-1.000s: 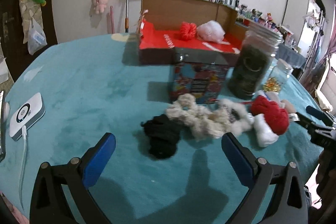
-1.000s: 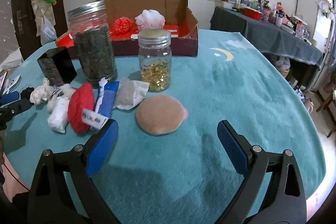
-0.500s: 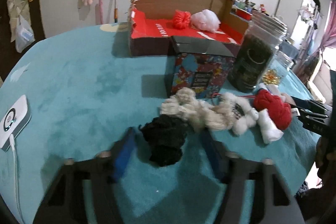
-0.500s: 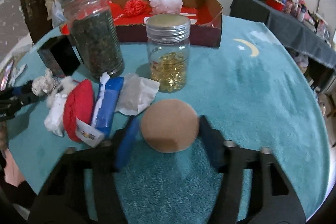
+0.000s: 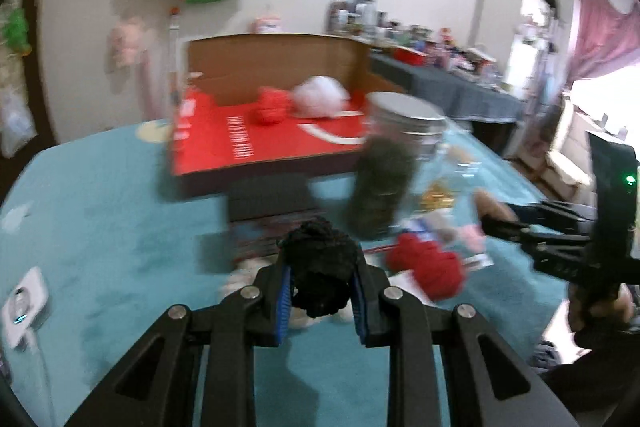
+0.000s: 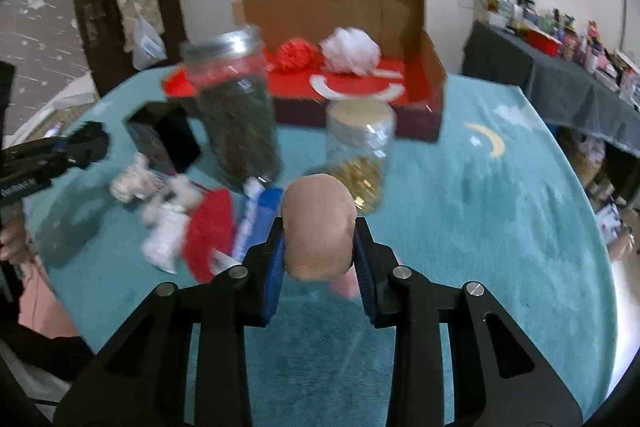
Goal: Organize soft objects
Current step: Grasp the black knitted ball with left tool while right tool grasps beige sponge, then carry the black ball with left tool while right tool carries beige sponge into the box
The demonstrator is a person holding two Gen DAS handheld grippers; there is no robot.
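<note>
Left gripper (image 5: 320,293): fingers narrowed on the black yarn ball (image 5: 322,269), pinched at both flanks, likely lifted clear of the surface though blur hides the underside.
Right gripper (image 6: 320,261): fingers pressed against both sides of the tan sponge puff (image 6: 318,231), squeezed into a tall oval.
Reason for the holds: side pinches suit squashy things, give under pressure, no slipping; both loads aimed toward the cardboard box (image 6: 434,67), seemingly the collecting place.
Cardboard box contents: red pom-pom (image 6: 294,55) and white puff (image 6: 351,49) lying side by side on the red floor, near the back wall.
In front of the box: dark-filled jar (image 6: 236,107) and small gold-filled jar (image 6: 360,147), upright, in the carrying path.
Nearer than the jars, well short of the box: red knit piece (image 5: 426,265), cream yarn (image 6: 130,179), white sock-like piece (image 6: 164,241), bunched together on the teal surface (image 6: 500,227).
Look of the held things: yarn ball matte, fuzzy, lumpy; puff smooth, skin-toned, rounded.
</note>
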